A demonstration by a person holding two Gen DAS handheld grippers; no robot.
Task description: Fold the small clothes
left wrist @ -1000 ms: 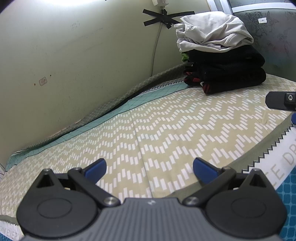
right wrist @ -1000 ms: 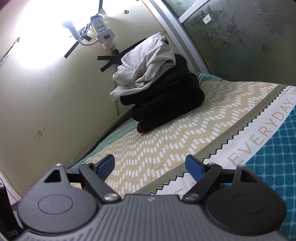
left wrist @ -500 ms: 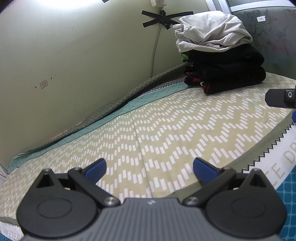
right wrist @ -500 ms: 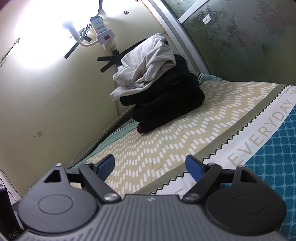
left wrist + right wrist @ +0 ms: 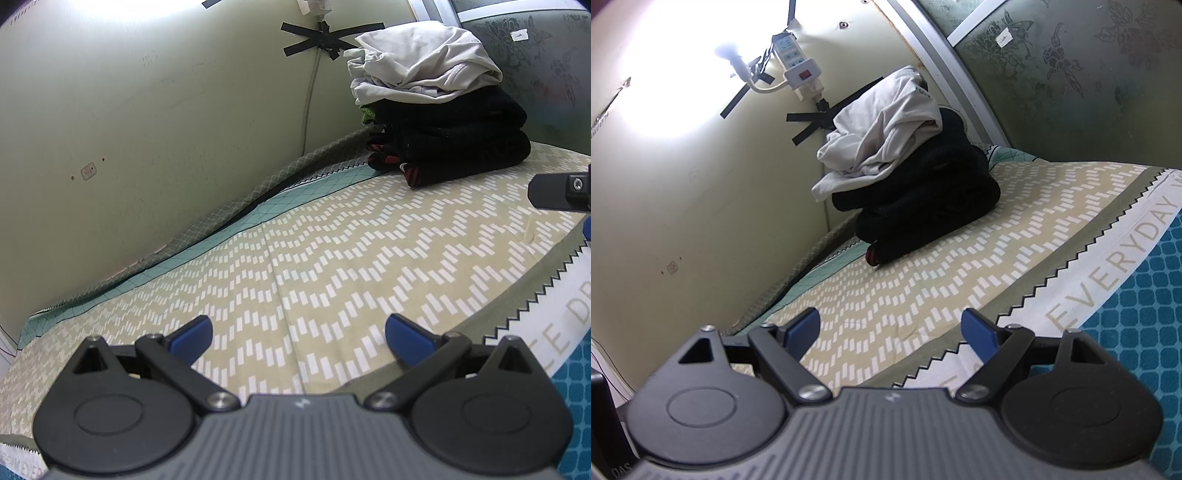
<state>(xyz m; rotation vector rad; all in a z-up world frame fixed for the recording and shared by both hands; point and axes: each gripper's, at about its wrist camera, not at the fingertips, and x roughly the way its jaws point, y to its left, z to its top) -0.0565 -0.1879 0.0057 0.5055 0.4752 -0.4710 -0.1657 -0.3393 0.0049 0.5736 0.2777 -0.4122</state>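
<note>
A stack of clothes sits in the far corner of the bed: a crumpled white garment [image 5: 424, 66] [image 5: 882, 136] lies on top of folded black garments [image 5: 450, 147] [image 5: 923, 214]. My left gripper [image 5: 295, 336] hovers open over the zigzag-patterned sheet [image 5: 332, 258], well short of the stack, with nothing between its blue pads. My right gripper [image 5: 890, 332] is likewise open and empty above the sheet [image 5: 923, 280] near its printed border. A black part of the right gripper [image 5: 557, 192] shows at the right edge of the left wrist view.
A pale wall [image 5: 147, 110] runs along the bed's far side, with a power strip [image 5: 798, 66] and cable taped to it and a bright lamp [image 5: 727, 55]. A frosted patterned panel [image 5: 1071, 74] closes the corner behind the stack. Teal bedding [image 5: 1137, 332] borders the sheet on the right.
</note>
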